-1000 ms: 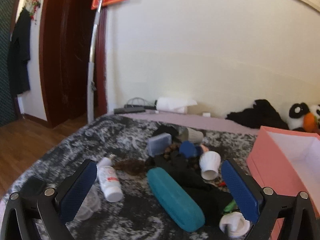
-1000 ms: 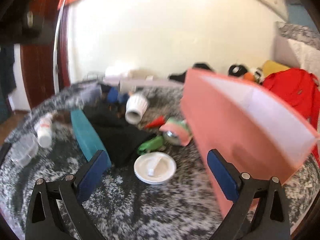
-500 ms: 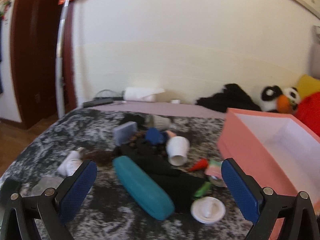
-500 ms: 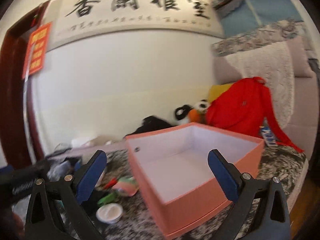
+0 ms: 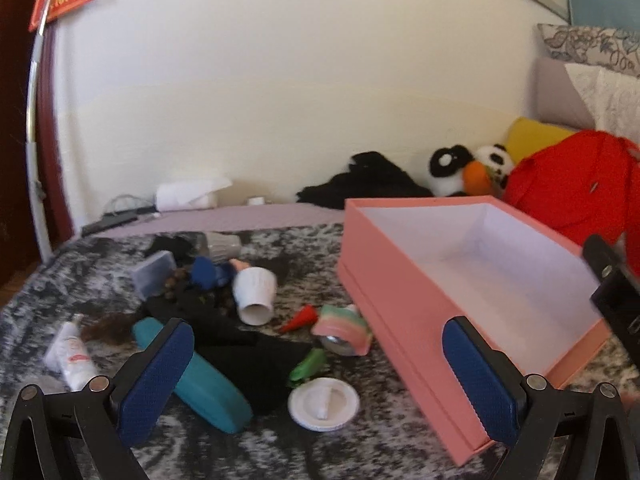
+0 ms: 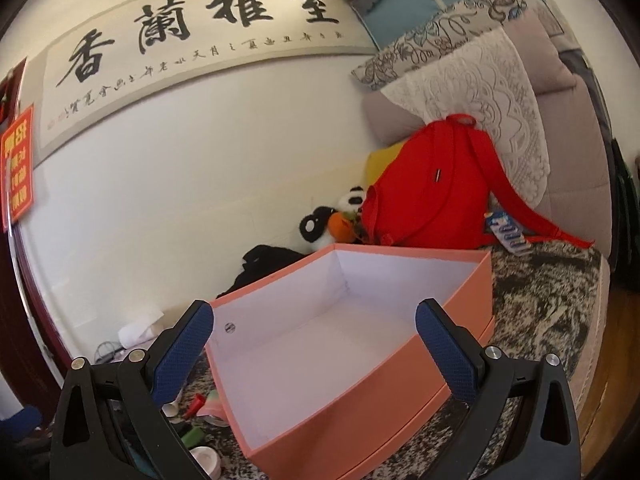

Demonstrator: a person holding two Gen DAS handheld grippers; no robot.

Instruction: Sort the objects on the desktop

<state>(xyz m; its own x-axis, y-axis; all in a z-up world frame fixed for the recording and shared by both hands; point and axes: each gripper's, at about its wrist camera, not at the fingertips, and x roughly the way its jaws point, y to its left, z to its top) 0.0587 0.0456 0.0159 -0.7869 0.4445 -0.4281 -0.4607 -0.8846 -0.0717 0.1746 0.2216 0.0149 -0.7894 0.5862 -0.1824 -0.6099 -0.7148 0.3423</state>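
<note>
An empty pink box (image 5: 472,276) with a white inside stands on the mottled grey cover, also in the right wrist view (image 6: 344,356). Left of it lies a clutter: a teal case (image 5: 200,380), a white round lid (image 5: 323,403), a white cup (image 5: 256,290) on its side, a pink-green tape roll (image 5: 344,330), a green clip (image 5: 308,366), a red cone (image 5: 302,317), a white tube (image 5: 72,356), black cloth (image 5: 248,352). My left gripper (image 5: 316,380) is open and empty above the clutter. My right gripper (image 6: 314,354) is open and empty over the box.
A red backpack (image 6: 432,196), a panda plush (image 5: 468,172) and black clothing (image 5: 368,188) lie behind the box by the wall. A paper roll (image 5: 188,196) and cables lie at the back left. The right gripper's body (image 5: 612,280) shows at the right edge.
Both cameras swung right. The left view now takes in the whole pink box. The right gripper rose from the clutter to above the open box.
</note>
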